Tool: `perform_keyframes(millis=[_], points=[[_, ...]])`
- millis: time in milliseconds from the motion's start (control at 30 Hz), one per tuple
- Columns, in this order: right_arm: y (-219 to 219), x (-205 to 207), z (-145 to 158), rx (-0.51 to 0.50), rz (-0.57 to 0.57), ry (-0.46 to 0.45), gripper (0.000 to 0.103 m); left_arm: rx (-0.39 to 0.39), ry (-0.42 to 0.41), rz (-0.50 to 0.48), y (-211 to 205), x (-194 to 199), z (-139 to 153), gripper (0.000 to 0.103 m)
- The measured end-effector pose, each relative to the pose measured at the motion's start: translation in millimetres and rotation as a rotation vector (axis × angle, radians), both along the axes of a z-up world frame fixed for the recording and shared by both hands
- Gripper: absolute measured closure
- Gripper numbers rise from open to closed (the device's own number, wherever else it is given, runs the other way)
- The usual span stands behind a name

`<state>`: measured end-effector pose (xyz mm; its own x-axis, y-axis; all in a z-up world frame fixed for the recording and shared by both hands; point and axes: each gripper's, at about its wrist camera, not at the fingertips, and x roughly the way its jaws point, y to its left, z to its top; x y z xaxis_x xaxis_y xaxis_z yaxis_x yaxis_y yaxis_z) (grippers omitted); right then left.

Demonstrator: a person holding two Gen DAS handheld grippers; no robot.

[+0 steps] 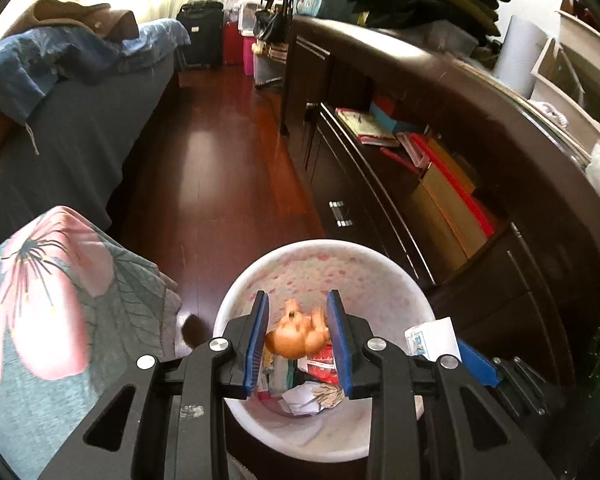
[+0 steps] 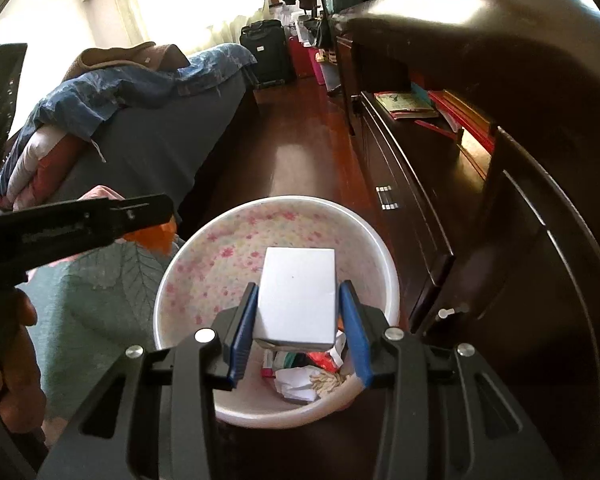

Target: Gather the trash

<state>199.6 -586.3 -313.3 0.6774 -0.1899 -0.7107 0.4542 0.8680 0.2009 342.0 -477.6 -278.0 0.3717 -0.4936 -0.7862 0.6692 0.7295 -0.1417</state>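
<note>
Both pieces of trash look ready to drop. The left hand-held gripper is pinching a small orange crumpled thing, maybe a wrapper or a bit of plastic, I can't tell which, and it hangs right between the blue pads over the open mouth of the white wastebasket with the pink floral lining. The right hand-held gripper is clamped on a small white box, held by its two sides, also over the wastebasket. Straight below both grippers, at the bottom of the bin, there's already crumpled paper and some red packaging. My take on doing this bit well: the box sits close to the near rim as seen from the right wrist, so I'd nudge it a little further forward toward the middle before letting go, otherwise it could clip the edge and tumble onto the wood floor. The orange piece looks light, so it may cling to a pad; spread the jaws fully and give it a moment. I'd also release one at a time, since the two grippers are just beside each other over the bin.
</note>
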Motion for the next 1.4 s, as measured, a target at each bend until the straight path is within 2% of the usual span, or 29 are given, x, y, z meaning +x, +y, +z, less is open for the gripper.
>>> perform_keyframes(millis=[100, 167, 233, 333, 433, 600, 667, 833, 967, 1200, 1400], points=[[0.3, 3.8, -1.6, -0.024, 0.000, -0.001, 0.060, -0.002, 0.009, 0.006, -3.6, 3.2, -2.9, 0.072], [0.0, 5.1, -1.6, -0.039, 0.002, -0.004, 0.056, -0.008, 0.014, 0.007, -6.5, 5.0, -3.3, 0.064], [-0.4, 5.4, -2.3, -0.048, 0.000, -0.006, 0.055, -0.017, 0.005, 0.022, -4.5, 6.4, -1.5, 0.045], [-1.1, 6.5, -5.2, -0.049, 0.000, 0.003, 0.053, -0.046, -0.014, 0.044, 1.0, 7.6, 5.3, 0.034], [1.0, 5.2, -6.4, -0.047, 0.004, 0.008, 0.051, -0.062, -0.019, 0.060, 7.1, 8.5, 12.0, 0.027], [13.4, 0.7, 4.1, -0.046, 0.025, -0.002, 0.046, -0.085, -0.013, 0.092, 26.6, 4.2, 24.6, 0.026], [21.6, -3.8, 13.2, -0.049, 0.026, -0.008, 0.037, -0.094, -0.018, 0.107, 36.7, -2.0, 32.6, 0.026], [57.9, -27.5, 48.7, -0.067, 0.047, -0.053, 0.016, -0.136, -0.089, 0.195, 95.2, -28.3, 67.8, 0.015], [100.3, -44.3, 78.0, -0.096, 0.106, -0.092, 0.004, -0.153, -0.139, 0.280, 148.4, -51.8, 90.5, 0.005], [190.2, -70.9, 115.9, -0.115, 0.241, -0.154, 0.004, -0.124, -0.263, 0.462, 258.1, -104.5, 126.6, 0.004], [252.3, -101.3, 138.3, -0.110, 0.324, -0.193, 0.004, -0.151, -0.287, 0.603, 345.5, -155.3, 144.1, 0.004]])
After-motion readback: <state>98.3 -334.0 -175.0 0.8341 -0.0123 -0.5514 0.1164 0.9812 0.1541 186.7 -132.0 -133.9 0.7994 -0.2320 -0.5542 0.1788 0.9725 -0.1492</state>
